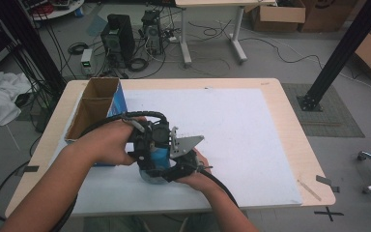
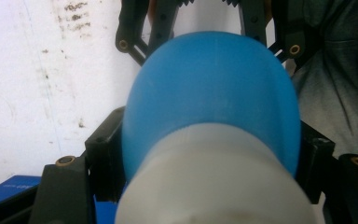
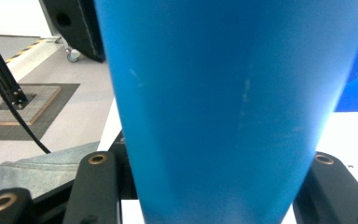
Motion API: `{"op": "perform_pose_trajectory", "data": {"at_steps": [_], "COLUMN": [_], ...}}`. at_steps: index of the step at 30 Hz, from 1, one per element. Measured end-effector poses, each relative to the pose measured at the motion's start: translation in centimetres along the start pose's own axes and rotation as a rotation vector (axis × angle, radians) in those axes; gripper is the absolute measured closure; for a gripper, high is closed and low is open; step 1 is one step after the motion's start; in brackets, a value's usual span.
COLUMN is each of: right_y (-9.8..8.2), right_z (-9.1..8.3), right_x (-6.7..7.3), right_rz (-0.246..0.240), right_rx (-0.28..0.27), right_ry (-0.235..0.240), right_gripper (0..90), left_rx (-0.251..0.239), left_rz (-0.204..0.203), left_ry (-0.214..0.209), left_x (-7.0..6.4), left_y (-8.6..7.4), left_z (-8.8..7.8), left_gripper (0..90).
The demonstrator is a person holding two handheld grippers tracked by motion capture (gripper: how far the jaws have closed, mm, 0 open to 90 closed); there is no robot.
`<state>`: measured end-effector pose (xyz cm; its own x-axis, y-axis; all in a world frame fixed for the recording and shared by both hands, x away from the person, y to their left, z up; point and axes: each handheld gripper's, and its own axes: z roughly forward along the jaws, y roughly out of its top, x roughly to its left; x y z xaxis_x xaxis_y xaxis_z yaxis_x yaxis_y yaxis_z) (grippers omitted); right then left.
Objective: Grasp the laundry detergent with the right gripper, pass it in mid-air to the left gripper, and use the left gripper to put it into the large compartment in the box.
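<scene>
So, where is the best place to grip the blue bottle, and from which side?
Probably the straight blue body of the blue bottle, taken across its width from two opposite sides, as both hand-held grippers seem to hold it now. Its walls there look smooth and nearly parallel, so flat jaws seat well. The rounded shoulder above the white cap would likely let jaws slide off.

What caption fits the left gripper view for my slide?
Left gripper clamps the white end of a blue bottle while the right gripper meets it from the far side.
</scene>
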<state>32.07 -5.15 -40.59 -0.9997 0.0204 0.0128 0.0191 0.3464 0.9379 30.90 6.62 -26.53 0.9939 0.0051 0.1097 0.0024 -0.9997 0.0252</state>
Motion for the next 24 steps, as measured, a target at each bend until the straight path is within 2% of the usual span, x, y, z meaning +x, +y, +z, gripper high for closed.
{"op": "perform_pose_trajectory", "data": {"at_steps": [20, 24], "right_y": [-0.07, -0.05], "right_z": [0.23, 0.32], "right_x": [-0.09, 0.0], "right_rz": [0.001, -0.01], "right_rx": [-0.003, 0.008], "right_ry": [0.002, 0.001], "right_gripper": [45.3, 45.3], "left_rx": [0.025, 0.031], "left_rz": [0.006, -0.007], "left_ry": [0.009, -0.024], "left_x": [-0.03, 0.17], "left_y": [0.03, 0.06], "left_z": [0.27, 0.3], "left_gripper": [35.9, 38.0]}}
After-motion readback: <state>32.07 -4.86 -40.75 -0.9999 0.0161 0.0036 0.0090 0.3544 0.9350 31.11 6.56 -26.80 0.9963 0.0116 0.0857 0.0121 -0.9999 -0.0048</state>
